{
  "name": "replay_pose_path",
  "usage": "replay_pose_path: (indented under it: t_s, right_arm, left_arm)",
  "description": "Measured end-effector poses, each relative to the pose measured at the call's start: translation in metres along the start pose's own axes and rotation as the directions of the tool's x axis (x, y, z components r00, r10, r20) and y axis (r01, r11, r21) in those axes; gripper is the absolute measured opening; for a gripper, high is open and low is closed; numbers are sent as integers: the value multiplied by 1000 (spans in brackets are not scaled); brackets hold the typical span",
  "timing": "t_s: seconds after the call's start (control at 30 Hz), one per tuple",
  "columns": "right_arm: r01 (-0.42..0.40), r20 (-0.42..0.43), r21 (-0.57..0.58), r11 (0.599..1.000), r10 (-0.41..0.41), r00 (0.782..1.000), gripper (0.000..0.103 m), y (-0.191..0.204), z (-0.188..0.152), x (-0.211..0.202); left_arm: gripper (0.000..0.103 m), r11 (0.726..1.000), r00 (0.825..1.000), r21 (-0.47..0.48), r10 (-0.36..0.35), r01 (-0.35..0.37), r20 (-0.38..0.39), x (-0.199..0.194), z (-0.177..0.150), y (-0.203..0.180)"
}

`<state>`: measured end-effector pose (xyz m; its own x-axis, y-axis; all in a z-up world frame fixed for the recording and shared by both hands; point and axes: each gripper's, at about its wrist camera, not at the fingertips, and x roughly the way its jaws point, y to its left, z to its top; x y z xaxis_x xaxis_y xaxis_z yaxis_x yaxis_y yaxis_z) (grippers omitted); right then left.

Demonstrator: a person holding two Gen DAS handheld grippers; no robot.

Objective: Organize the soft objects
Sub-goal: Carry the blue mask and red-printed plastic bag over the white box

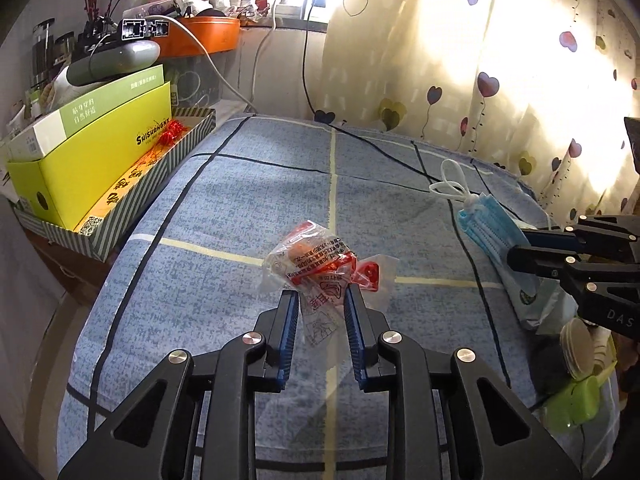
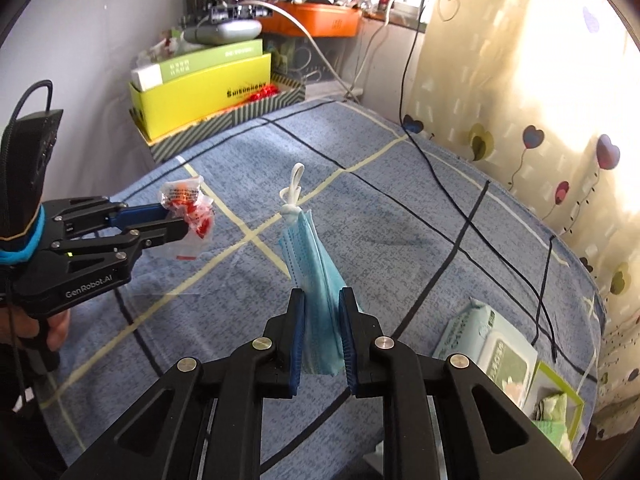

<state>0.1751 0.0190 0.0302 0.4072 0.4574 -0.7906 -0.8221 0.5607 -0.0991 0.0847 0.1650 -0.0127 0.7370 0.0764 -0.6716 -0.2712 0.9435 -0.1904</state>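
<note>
My left gripper is shut on a crinkly clear packet with red print, held above the blue checked bedspread. From the right wrist view the same left gripper shows at the left, the packet sticking out past its tips. My right gripper is shut on a folded bundle of blue face masks with white ear loops knotted at the top, lifted off the bed. In the left wrist view the masks hang from the right gripper at the right edge.
A yellow-green box sits in a striped tray beside the bed, with an orange tray and clutter behind. A pack of wet wipes and a green tissue box lie at the bed's right. Black cables cross the bedspread.
</note>
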Motion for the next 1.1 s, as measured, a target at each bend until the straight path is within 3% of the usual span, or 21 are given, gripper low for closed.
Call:
replay_pose_path:
  t_s: [0.47,1.1]
  right_arm:
    - [-28,135,147,989,8,991,16,-5,-52,-70]
    - [-2,234,332,943,-80,969,16,-44,-121,-133]
  left_arm:
    - [24,996,994,55,-73,69,82,-53,-5,-58]
    - [24,967,974,166,-209,194,84,-73,-12,-139]
